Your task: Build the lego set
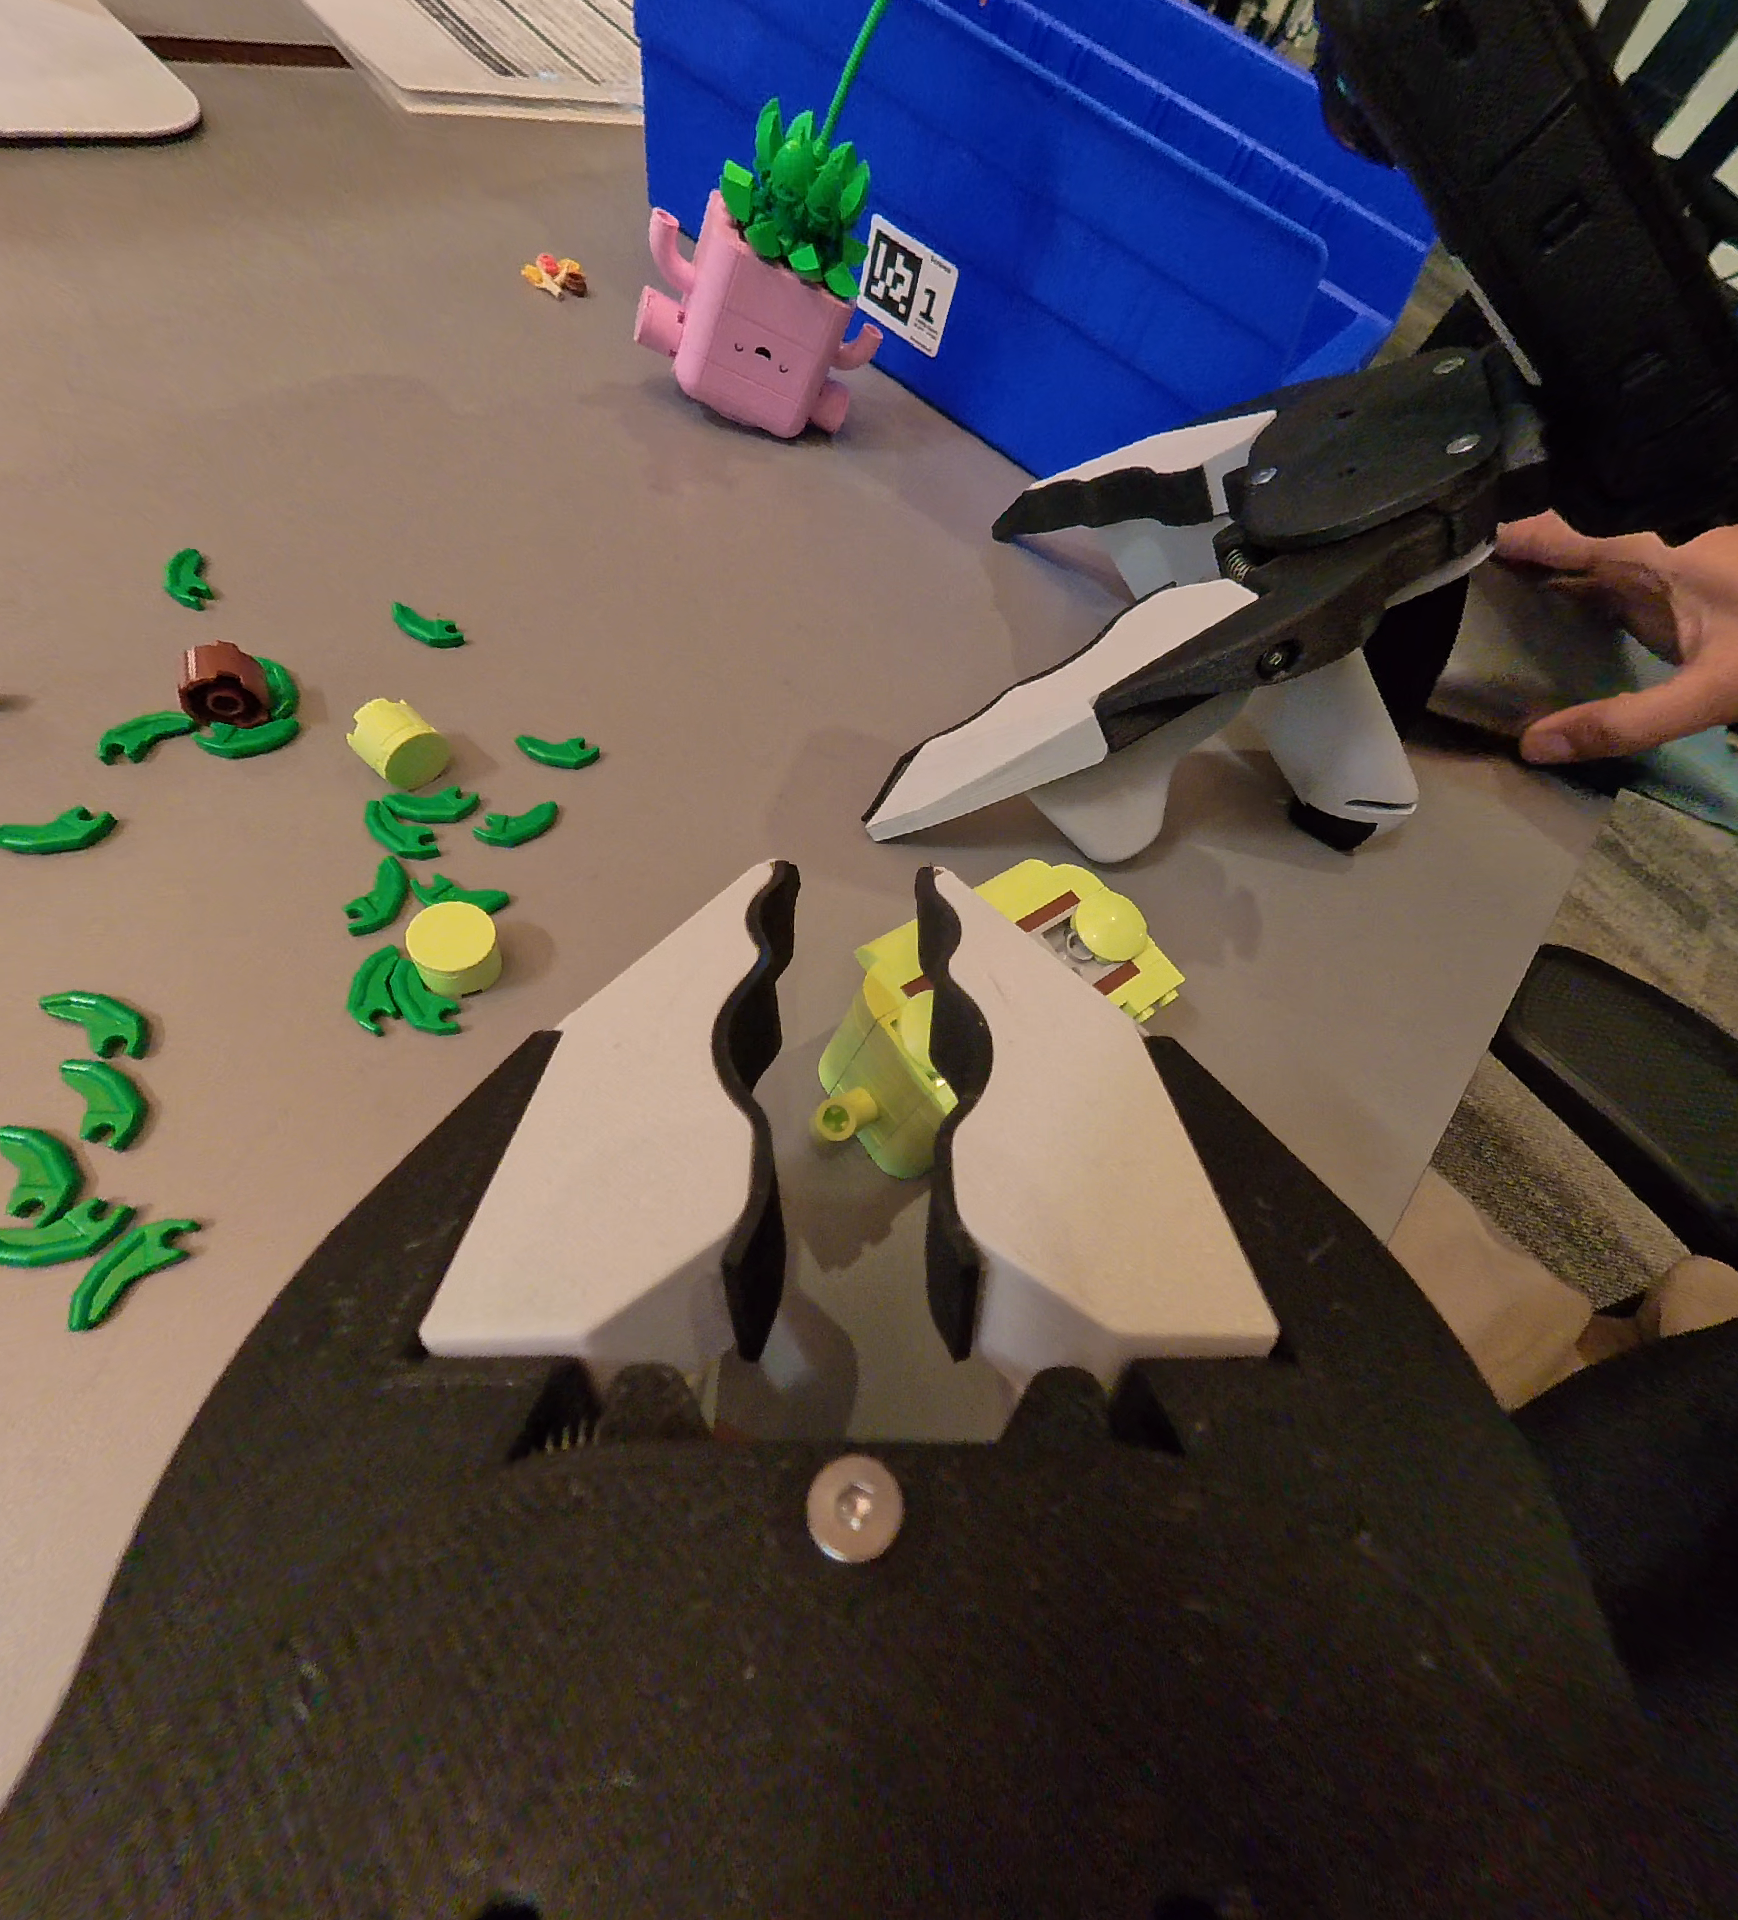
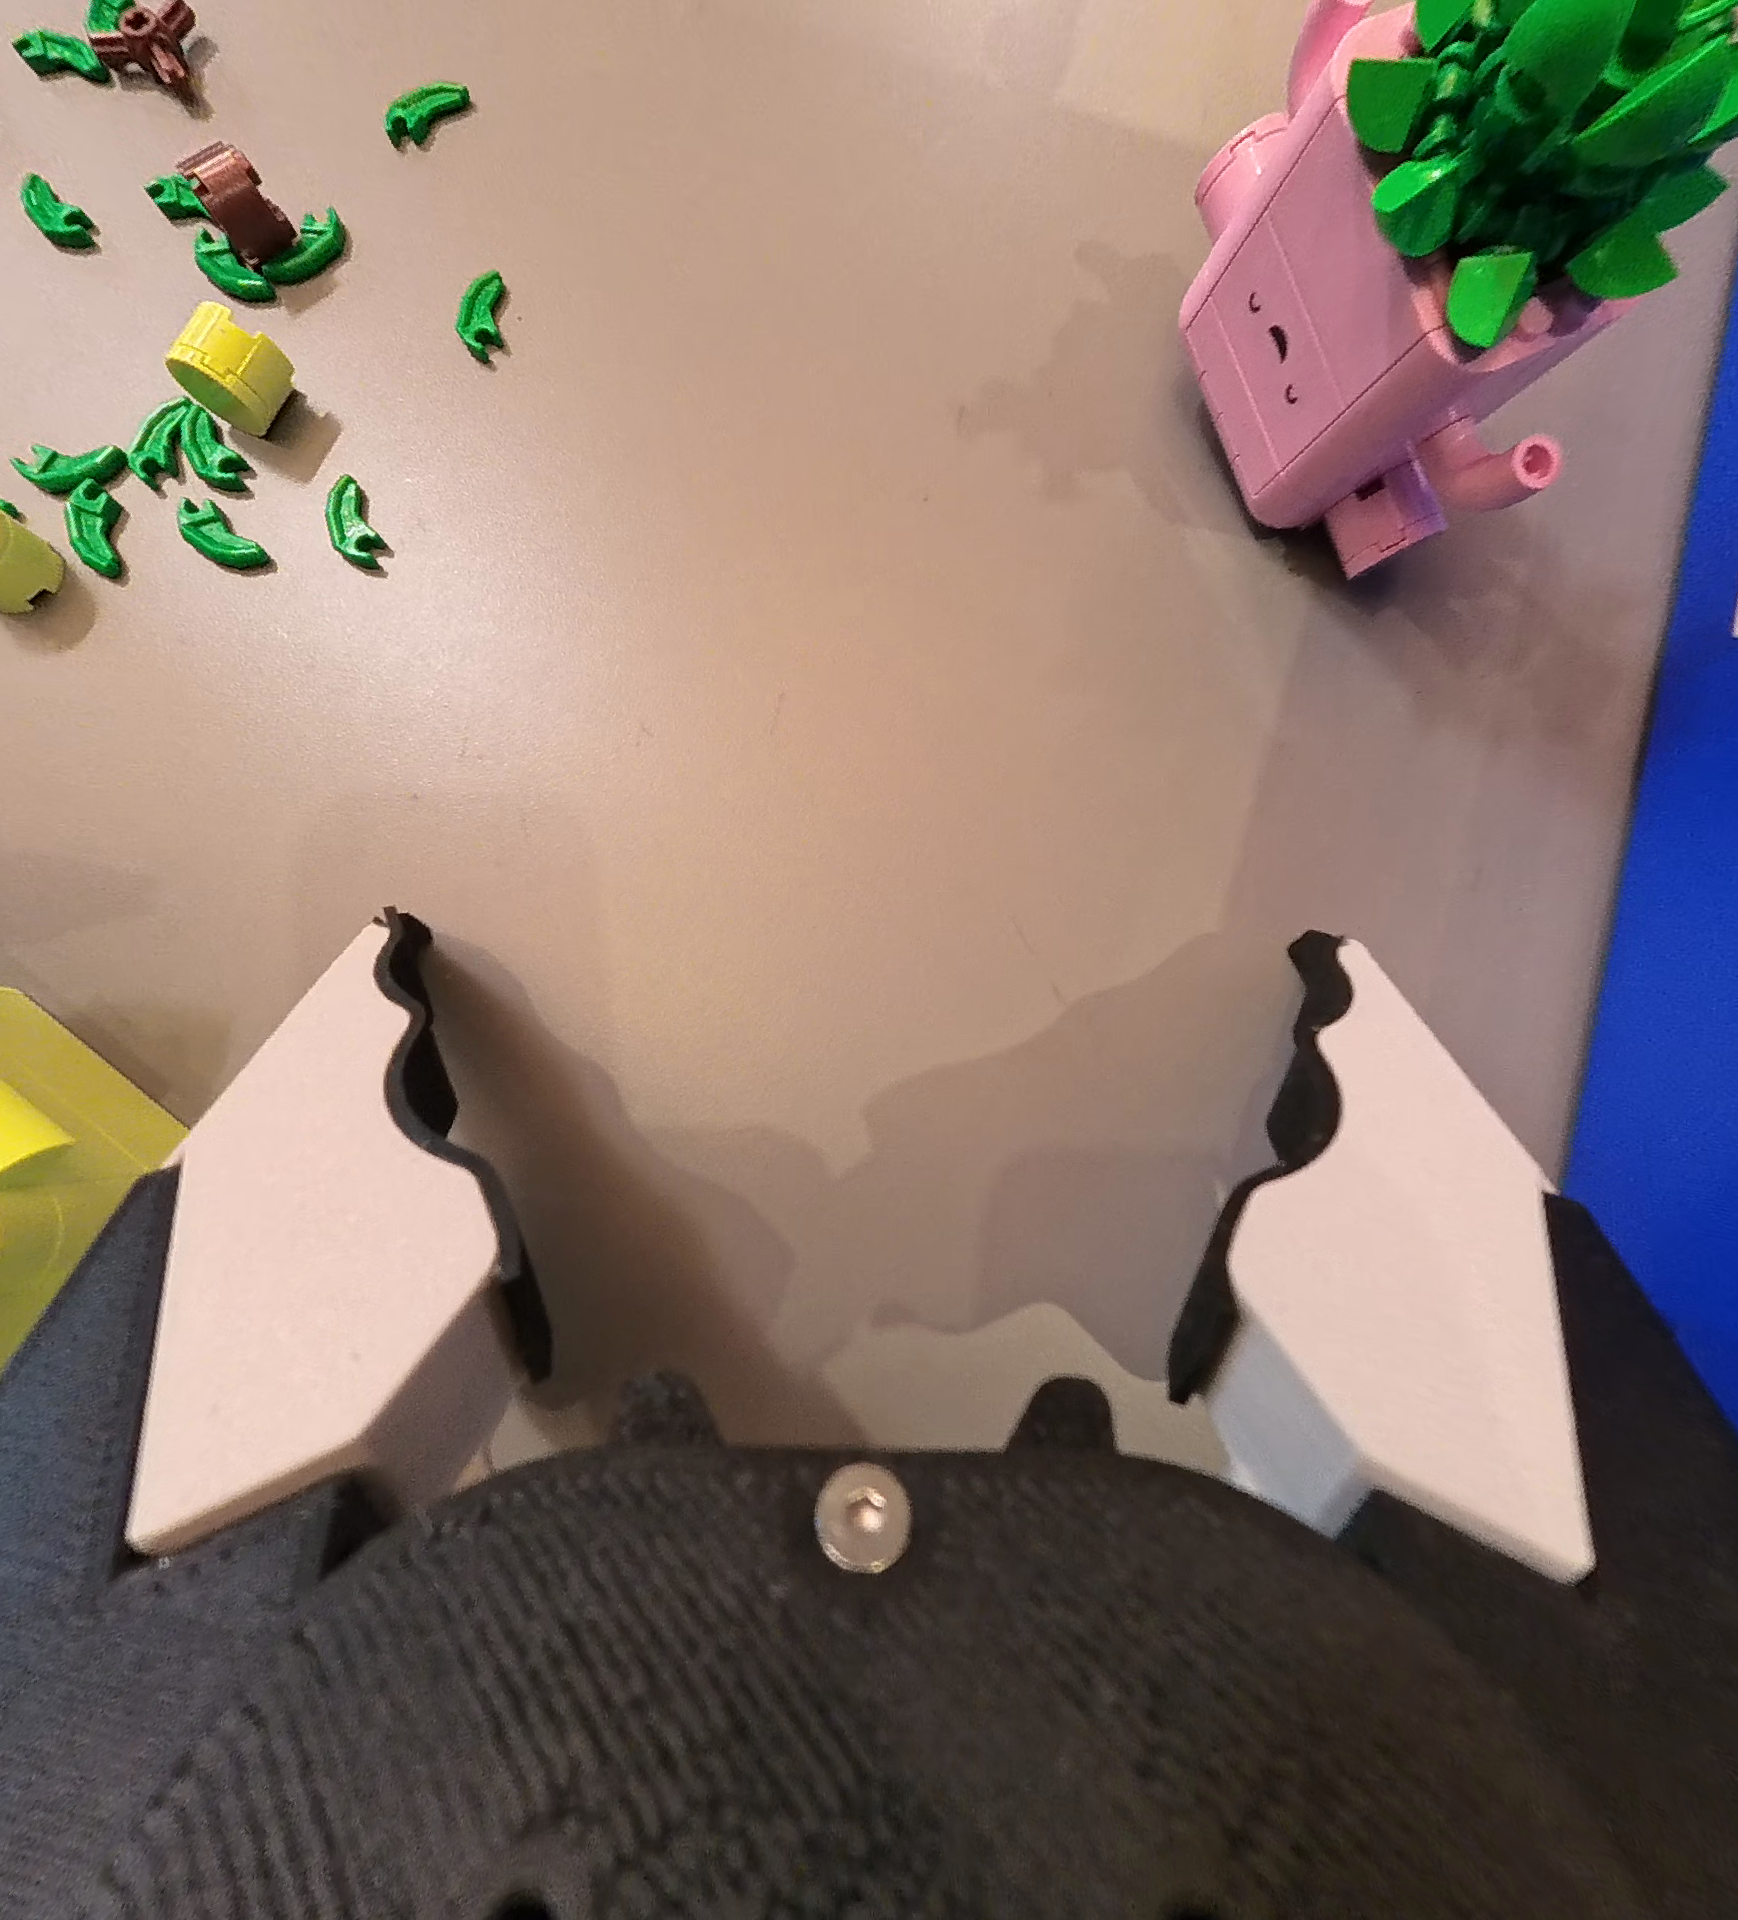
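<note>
My left gripper [image 1: 857,871] hovers low over the grey table, jaws a narrow gap apart with nothing between them. A lime-yellow lego body [image 1: 880,1091] lies on the table just under and beside its right finger. My right gripper [image 2: 857,932] is wide open and empty. In the left wrist view it [image 1: 938,675] rests on the table on its handle, beyond the lime body. A finished pink lego pot with green leaves [image 1: 756,332] [image 2: 1332,374] stands at the back. Loose green leaf pieces [image 1: 397,831], two lime cylinders [image 1: 397,740] [image 1: 452,945] and a brown piece [image 1: 221,683] lie to the left.
A blue bin [image 1: 1052,208] with a white tag sticker [image 1: 909,286] stands behind the pink pot. A person's hand [image 1: 1654,644] rests at the table's right edge. A black chair [image 1: 1675,1143] is beyond that edge. Small yellow-orange pieces [image 1: 555,275] lie far back. The brown piece [image 1: 221,683] is about 12 cm from my left fingertips.
</note>
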